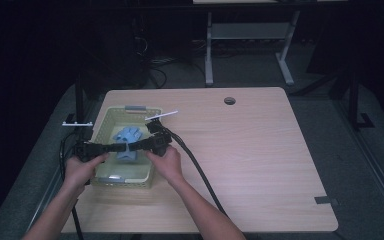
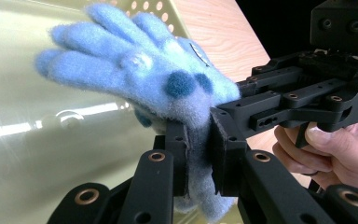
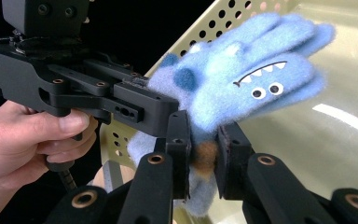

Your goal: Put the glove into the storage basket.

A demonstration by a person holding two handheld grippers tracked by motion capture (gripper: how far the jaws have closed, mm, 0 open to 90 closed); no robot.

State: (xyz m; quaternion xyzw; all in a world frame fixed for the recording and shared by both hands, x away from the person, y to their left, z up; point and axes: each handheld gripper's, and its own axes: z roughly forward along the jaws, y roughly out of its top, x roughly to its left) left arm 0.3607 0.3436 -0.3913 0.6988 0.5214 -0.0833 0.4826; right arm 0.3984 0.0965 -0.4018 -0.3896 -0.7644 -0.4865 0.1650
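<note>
A fuzzy light-blue glove (image 1: pixel 128 134) with dark blue spots hangs over a pale yellow-green basket (image 1: pixel 125 183) at the table's left. In the left gripper view my left gripper (image 2: pixel 198 135) is shut on the glove (image 2: pixel 135 70) near its cuff, fingers spread up and left. In the right gripper view my right gripper (image 3: pixel 203 140) is shut on the same blue fabric (image 3: pixel 251 79), which shows a monster face with eyes and teeth. Whether it is one glove or a pair I cannot tell. From above, the left gripper (image 1: pixel 121 149) and right gripper (image 1: pixel 131 146) meet tip to tip over the basket.
The basket's perforated wall (image 3: pixel 223 23) and smooth floor (image 2: pixel 28 163) lie close behind the glove. A white strip (image 1: pixel 161 116) lies by the basket's far right corner. The tabletop has a round hole (image 1: pixel 229 100) and grey tape (image 1: pixel 326 200). Cables (image 1: pixel 200 172) trail across the table.
</note>
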